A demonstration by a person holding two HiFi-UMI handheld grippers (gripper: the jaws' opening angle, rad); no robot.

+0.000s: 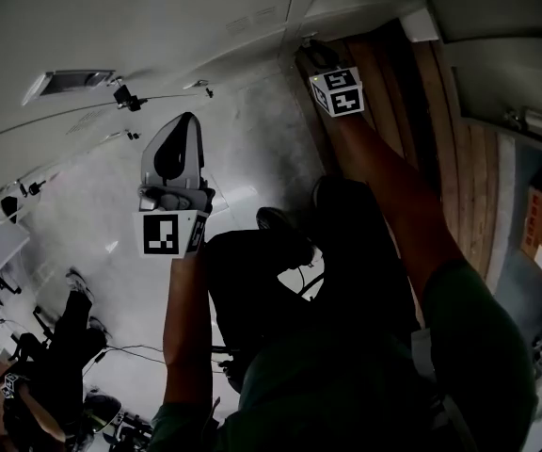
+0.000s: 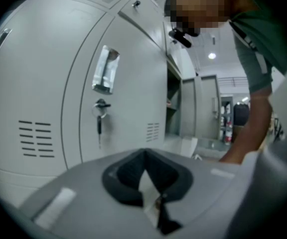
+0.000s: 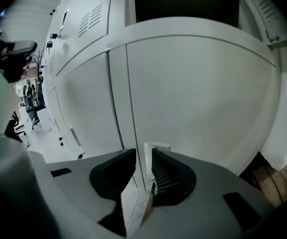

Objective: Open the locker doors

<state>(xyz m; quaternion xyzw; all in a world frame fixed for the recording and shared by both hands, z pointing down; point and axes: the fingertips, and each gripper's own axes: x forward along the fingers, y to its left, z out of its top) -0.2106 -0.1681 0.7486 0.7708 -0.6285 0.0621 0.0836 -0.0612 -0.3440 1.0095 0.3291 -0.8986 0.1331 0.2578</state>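
Holds the left gripper [image 1: 184, 122] up at left of the head view, short of the lockers [image 1: 205, 26], jaws pressed together on nothing; probably parks it there to leave the work to the other hand. Shows, in the left gripper view only, a shut door [image 2: 128, 78] at centre left with a key [image 2: 99, 117] hanging in its lock, and right of that an open bay [image 2: 173, 91]. Suggests part of the task is done. Stretches the right gripper [image 1: 316, 55] to the upper right of the head view, tips too dark there to read. Shows them in the right gripper view: a little apart, gripping nothing, with a white tab [image 3: 157, 147] just past the gap, beside the seam [image 3: 117, 98] between two shut doors. Looks lined up to catch that tab and pull. Gives, in the head view alone, the floor [image 1: 92, 252] far below.
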